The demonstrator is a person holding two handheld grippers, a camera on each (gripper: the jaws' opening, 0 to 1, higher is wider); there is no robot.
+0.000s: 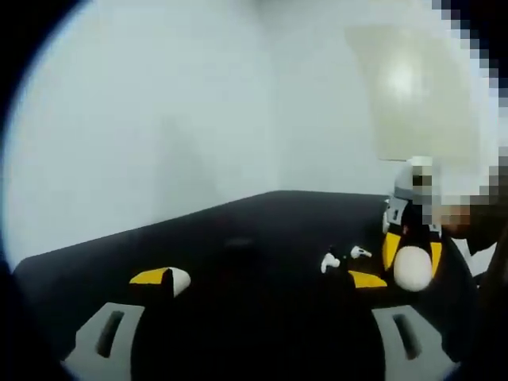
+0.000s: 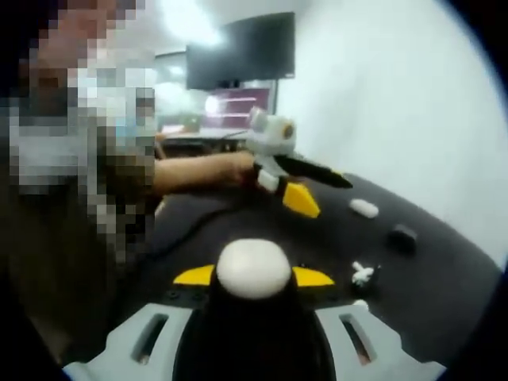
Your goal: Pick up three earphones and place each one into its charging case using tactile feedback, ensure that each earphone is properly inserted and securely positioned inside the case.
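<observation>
Evidently early — two earphones (image 1: 341, 258) lie loose on the black table (image 1: 262, 230); left gripper (image 1: 262, 282) spread, right gripper (image 2: 252, 270) pressed together, empty.

Soft, blurry fisheye views; bright overhead glare, dark tabletop (image 1: 262, 238).

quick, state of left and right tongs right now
Left tongs: open, holding nothing.
Right tongs: closed; whether anything is pinched between them cannot be told.
</observation>
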